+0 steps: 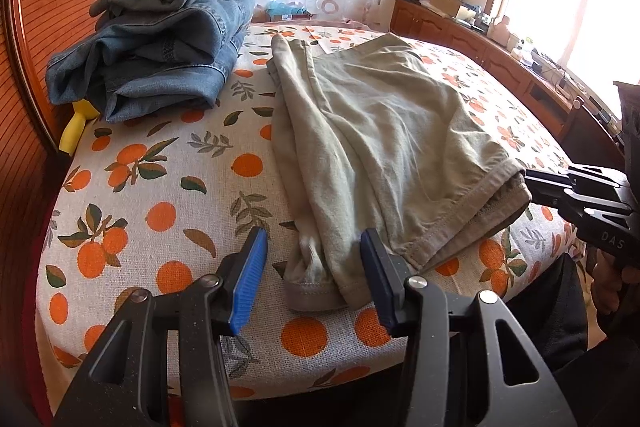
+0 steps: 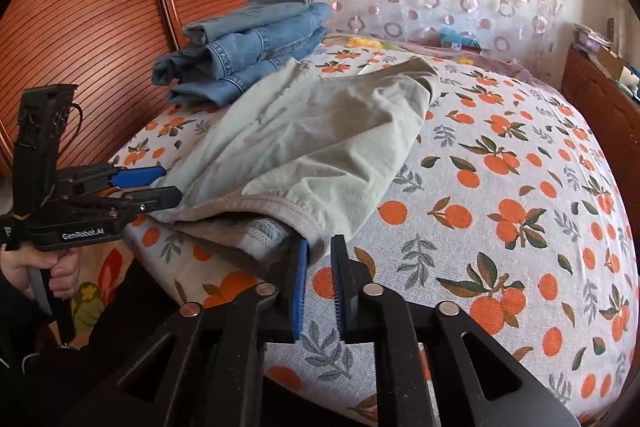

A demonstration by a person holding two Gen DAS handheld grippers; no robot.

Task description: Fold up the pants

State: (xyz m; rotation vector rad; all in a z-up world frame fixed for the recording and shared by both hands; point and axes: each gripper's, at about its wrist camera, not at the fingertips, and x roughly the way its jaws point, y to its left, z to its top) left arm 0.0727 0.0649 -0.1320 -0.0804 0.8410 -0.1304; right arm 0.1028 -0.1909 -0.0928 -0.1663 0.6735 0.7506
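Note:
Pale olive pants lie folded lengthwise on the orange-print bed, hems toward me; they also show in the right wrist view. My left gripper is open, its blue fingers on either side of the left hem, not closed on it. In the right wrist view the left gripper sits at that hem. My right gripper is open by a narrow gap, just right of the right hem corner. In the left wrist view the right gripper touches that hem's edge.
A stack of folded blue jeans lies at the back left by the wooden headboard. A yellow object sticks out under it. A cluttered wooden sideboard runs along the right under the window.

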